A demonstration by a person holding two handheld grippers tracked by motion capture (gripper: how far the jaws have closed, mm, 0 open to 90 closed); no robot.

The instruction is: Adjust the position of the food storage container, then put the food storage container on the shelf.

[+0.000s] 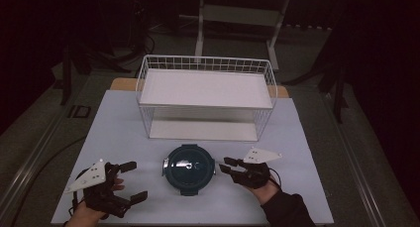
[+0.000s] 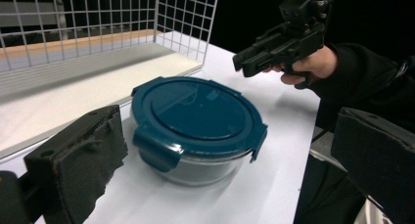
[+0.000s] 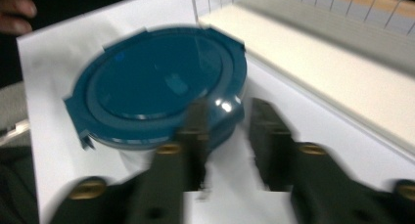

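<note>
Container waiting between my two claws

I'm looking down on the round container with its blue lid (image 1: 188, 168), sitting on the white table (image 1: 119, 118), just ahead of the wire shelf rack (image 1: 205, 95). My right gripper (image 1: 227, 165) hovers just beside its right edge, jaws parted with nothing between them; in the right gripper view the lid (image 3: 156, 84) lies just beyond the jaw tips and a little off to one side, not touching. My left gripper (image 1: 133, 180) sits spread wide, apart from the container's left side; through the left gripper view the container (image 2: 195, 126) sits between and ahead of both pads, untouched.
</note>
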